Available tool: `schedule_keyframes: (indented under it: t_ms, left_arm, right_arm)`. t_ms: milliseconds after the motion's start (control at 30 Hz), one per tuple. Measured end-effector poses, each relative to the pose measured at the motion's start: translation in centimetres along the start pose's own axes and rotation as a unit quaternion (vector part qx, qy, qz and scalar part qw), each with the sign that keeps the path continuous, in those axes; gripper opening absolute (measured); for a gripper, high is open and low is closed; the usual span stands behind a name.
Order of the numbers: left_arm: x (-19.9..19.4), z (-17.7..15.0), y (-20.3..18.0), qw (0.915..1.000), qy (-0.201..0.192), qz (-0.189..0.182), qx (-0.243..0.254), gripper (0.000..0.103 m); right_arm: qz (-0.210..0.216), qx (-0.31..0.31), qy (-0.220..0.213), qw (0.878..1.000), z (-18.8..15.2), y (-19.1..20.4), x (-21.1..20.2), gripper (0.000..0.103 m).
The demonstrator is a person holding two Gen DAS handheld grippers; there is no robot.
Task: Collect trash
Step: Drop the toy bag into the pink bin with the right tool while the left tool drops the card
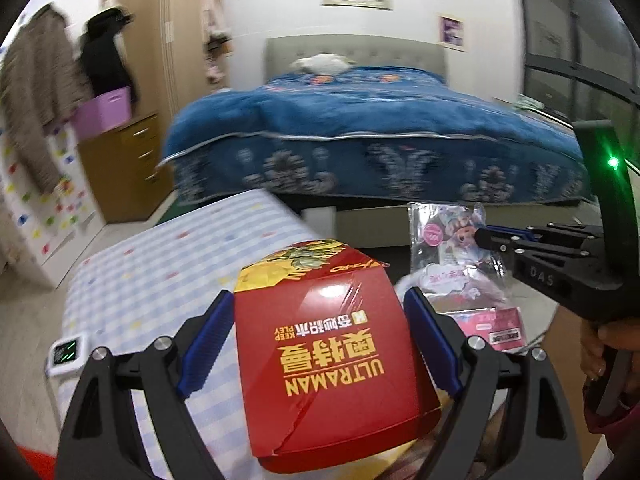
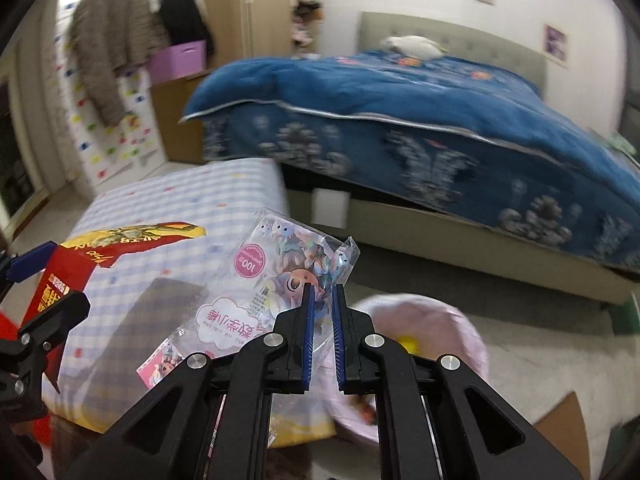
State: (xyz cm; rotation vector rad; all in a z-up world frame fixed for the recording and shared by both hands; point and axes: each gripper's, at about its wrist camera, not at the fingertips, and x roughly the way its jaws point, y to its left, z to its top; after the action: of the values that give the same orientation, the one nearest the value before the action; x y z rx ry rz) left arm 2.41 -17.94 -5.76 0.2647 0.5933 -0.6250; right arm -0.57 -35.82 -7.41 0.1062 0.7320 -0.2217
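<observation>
Carry step: left gripper [image 1: 320, 344] clenches red carton [image 1: 332, 360], right gripper [image 2: 321, 312] pinches plastic wrapper [image 2: 256, 280]; next, likely drop into pink bin [image 2: 440, 328] just below-right.

A grey upholstered bed [image 2: 452, 216] under a blue floral bedspread [image 1: 360, 120] stands against the white wall [image 1: 288, 4] (two pictures hang there). A wooden chest of drawers [image 1: 128, 164] carries a lilac plastic bin [image 1: 104, 110].
</observation>
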Motion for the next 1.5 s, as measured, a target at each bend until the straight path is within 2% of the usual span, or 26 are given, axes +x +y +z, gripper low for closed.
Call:
schedule_keyframes:
  t_ms: [267,400,600,800,833,867,933,1200,1333,1433,1500]
  left_arm:
    - [4.9,1.3,-8.1,0.9969,0.003,-0.061,0.051,0.083]
    - [7.6,1.4,-11.2,0.9936,0.017,-0.087,0.07,0.083]
    - [10.7,1.4,-13.7,0.99,0.035,-0.107,0.085,0.084]
    - [13.0,2.1,-14.7,0.9892,0.046,-0.114,0.08,0.087]
    - [13.1,2.3,-14.6,0.9897,0.045,-0.112,0.076,0.091]
    - [13.1,2.5,-14.4,0.9902,0.043,-0.112,0.071,0.092]
    - [13.1,2.7,-14.0,0.991,0.04,-0.112,0.061,0.092]
    - [11.1,2.4,-10.7,0.9952,0.046,-0.081,0.029,0.092]
    - [9.0,2.5,-8.7,0.9966,0.048,-0.067,0.01,0.093]
    - [7.1,2.5,-7.6,0.9975,0.046,-0.053,0.0,0.096]
    - [5.2,2.5,-6.5,0.9979,0.044,-0.048,-0.005,0.096]
  right_arm:
    - [-0.075,0.057,0.026,0.995,-2.7,-8.1,0.8,0.009]
    - [-0.099,0.074,0.048,0.991,-4.1,-10.8,2.4,0.01]
    - [-0.11,0.09,0.079,0.987,-5.3,-13.1,5.4,0.012]
    - [-0.091,0.106,0.099,0.985,-5.3,-14.5,8.4,0.015]
    - [-0.087,0.11,0.102,0.985,-5.2,-14.7,8.8,0.022]
    - [-0.083,0.117,0.106,0.984,-5.2,-14.9,9.2,0.033]
    - [-0.082,0.127,0.107,0.983,-5.1,-15.3,9.3,0.046]
    - [-0.073,0.141,0.091,0.983,-4.6,-14.7,5.7,0.06]
    - [-0.06,0.131,0.072,0.987,-3.8,-13.0,2.6,0.072]
    - [-0.049,0.117,0.049,0.991,-3.1,-11.4,0.0,0.084]
    - [-0.041,0.104,0.035,0.993,-2.5,-10.1,-1.8,0.087]
